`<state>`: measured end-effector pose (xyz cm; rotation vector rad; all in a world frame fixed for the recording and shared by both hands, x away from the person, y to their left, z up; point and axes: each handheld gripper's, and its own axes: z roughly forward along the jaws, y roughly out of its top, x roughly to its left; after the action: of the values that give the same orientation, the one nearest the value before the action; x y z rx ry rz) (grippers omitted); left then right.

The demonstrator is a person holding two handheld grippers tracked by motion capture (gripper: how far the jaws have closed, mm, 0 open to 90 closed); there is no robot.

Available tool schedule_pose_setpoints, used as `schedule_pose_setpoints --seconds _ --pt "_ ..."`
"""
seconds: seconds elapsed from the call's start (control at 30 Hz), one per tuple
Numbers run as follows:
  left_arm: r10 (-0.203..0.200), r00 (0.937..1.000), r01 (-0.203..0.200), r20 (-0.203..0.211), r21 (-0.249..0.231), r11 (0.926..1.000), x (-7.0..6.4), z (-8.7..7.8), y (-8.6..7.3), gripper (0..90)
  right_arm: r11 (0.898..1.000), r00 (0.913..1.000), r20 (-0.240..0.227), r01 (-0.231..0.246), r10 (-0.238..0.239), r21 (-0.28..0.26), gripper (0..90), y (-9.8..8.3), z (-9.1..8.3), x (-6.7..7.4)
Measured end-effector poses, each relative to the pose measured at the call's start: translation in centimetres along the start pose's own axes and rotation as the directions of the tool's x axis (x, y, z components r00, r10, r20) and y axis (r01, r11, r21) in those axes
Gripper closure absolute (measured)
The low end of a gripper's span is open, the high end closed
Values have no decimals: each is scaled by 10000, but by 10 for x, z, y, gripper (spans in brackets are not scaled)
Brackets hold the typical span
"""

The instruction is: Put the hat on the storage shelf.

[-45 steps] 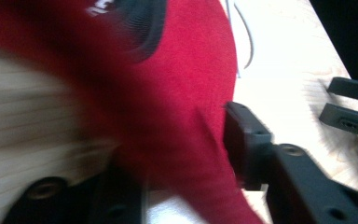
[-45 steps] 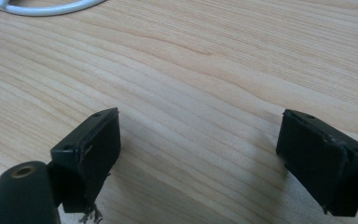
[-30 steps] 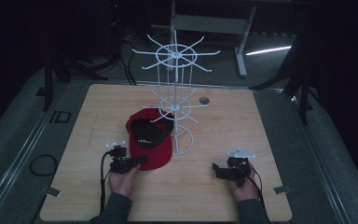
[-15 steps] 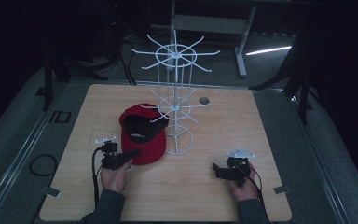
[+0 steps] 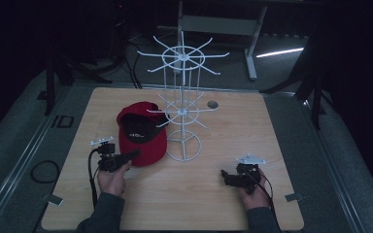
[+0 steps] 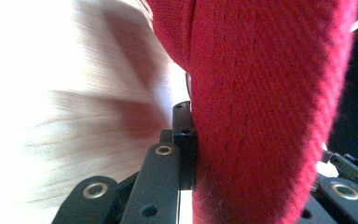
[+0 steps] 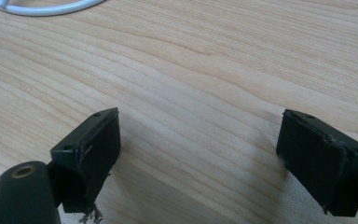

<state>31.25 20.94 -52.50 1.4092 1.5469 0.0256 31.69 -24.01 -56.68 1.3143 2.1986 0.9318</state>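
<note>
From my seat the high view is dim: the wooden table (image 5: 281, 126) is the one lit patch, evenly and softly from above, while the room around it sinks to near black apart from a bright strip of light (image 5: 278, 52) on the floor behind. The white wire rack (image 5: 182, 107) casts only faint shadows. The left gripper view is harsh: the tabletop at its left is blown out to white glare and smeared with motion blur, while the red cap (image 6: 261, 107) is close and sharp enough to show its weave. The right gripper view is bright and crisp, wood grain clear, with soft shadows beneath both jaws.
</note>
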Motion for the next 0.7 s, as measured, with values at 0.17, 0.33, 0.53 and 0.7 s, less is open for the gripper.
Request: schedule_pose_setpoints --seconds 0.17,0.33,0.53,0.7 --pt "53 10000 -53 70 -53 10000 -1 -5 7 842 10000 10000 1 -1 1 -1 134 0 0 0" --pt "228 9997 -228 6 -181 9996 -1 -10 12 841 10000 10000 -1 -16 16 3 134 0 0 0" --pt "205 9998 -206 -46 -362 9991 -3 -14 19 841 10000 10000 -1 -16 16 4 134 0 0 0" --pt "281 9996 -285 -94 -453 9986 -3 -18 23 842 10000 10000 -2 -17 17 4 134 0 0 0"
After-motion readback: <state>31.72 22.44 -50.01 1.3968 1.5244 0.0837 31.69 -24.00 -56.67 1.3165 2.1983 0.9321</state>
